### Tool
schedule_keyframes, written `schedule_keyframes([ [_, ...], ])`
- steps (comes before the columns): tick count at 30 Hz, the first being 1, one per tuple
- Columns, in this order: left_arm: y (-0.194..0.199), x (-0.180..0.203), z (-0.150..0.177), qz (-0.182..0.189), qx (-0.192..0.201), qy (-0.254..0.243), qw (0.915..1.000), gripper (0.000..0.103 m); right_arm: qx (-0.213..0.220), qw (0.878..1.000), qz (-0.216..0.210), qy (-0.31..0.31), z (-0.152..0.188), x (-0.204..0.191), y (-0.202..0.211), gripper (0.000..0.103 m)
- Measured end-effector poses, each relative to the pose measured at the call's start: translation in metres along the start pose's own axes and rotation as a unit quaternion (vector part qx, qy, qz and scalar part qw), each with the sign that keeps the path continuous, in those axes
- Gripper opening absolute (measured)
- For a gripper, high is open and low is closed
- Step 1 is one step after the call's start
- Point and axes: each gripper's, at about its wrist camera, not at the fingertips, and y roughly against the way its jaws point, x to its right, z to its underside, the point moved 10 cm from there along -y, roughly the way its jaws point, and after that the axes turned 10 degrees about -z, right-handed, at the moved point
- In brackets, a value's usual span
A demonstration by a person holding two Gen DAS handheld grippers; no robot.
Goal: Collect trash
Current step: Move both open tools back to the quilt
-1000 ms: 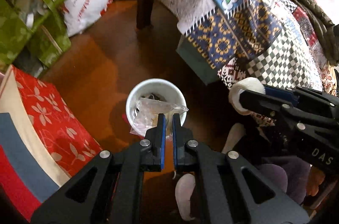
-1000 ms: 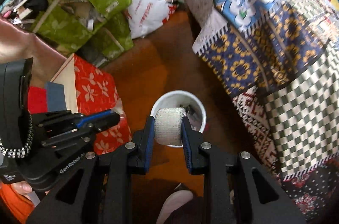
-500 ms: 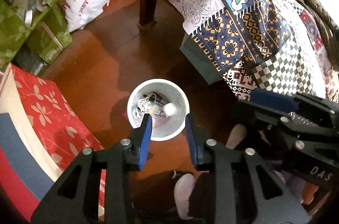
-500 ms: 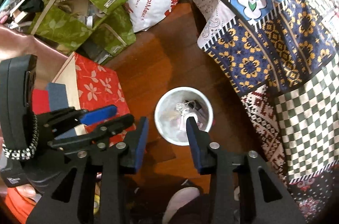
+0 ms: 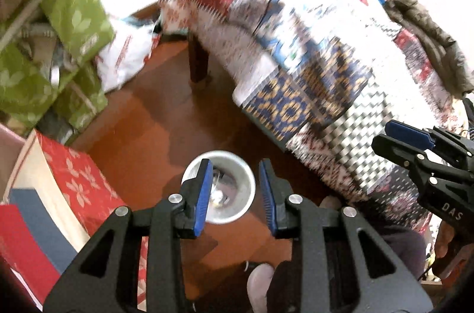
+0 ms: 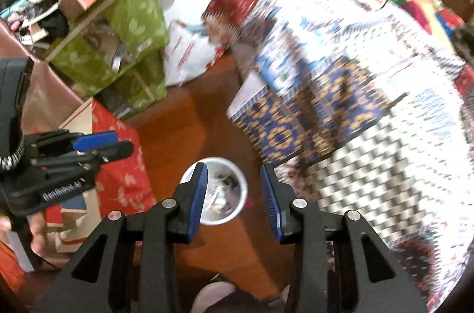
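White trash bin (image 5: 241, 212) on brown floor (image 5: 142, 141), scraps inside. Left gripper (image 5: 235, 197) and right gripper (image 6: 234, 199) above it, jaws apart, empty.

We are reading "DAS" in pale capitals on the black body of the right gripper (image 5: 410, 136), seen at the right edge of the left wrist view. We are reading "GenRobot.AI" in pale letters along the black body of the left gripper (image 6: 102, 145), seen at the left edge of the right wrist view; its last characters are blurring. We are noting red print on the white plastic bag (image 6: 189, 58) by the wall and a pale label on the green leaf-print bag (image 5: 78, 16), both too smeared to read.
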Motion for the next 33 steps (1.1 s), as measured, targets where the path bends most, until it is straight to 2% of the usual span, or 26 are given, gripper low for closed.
schedule_keyframes([
  [5,0.038,0.035,-0.033,0.012,0.050,-0.026,0.9983,0.030,0.055,0.998,0.028,0.000,-0.015,0.030,0.054,0.034],
  [10,0.073,0.087,-0.068,0.032,0.102,-0.059,0.9925,0.030,0.105,0.993,0.049,-0.020,-0.024,0.066,0.105,0.034],
  [17,0.093,0.159,-0.110,0.071,0.139,-0.084,0.9842,0.032,0.156,0.981,0.103,-0.044,-0.032,0.130,0.167,0.034],
  [21,0.088,0.209,-0.135,0.096,0.141,-0.101,0.9801,0.032,0.174,0.974,0.130,-0.067,-0.028,0.174,0.194,0.034],
  [27,0.063,0.275,-0.171,0.112,0.139,-0.133,0.9750,0.033,0.185,0.962,0.165,-0.110,-0.018,0.246,0.219,0.034],
  [33,0.014,0.318,-0.200,0.108,0.124,-0.149,0.9749,0.046,0.183,0.954,0.189,-0.143,-0.006,0.309,0.221,0.034],
])
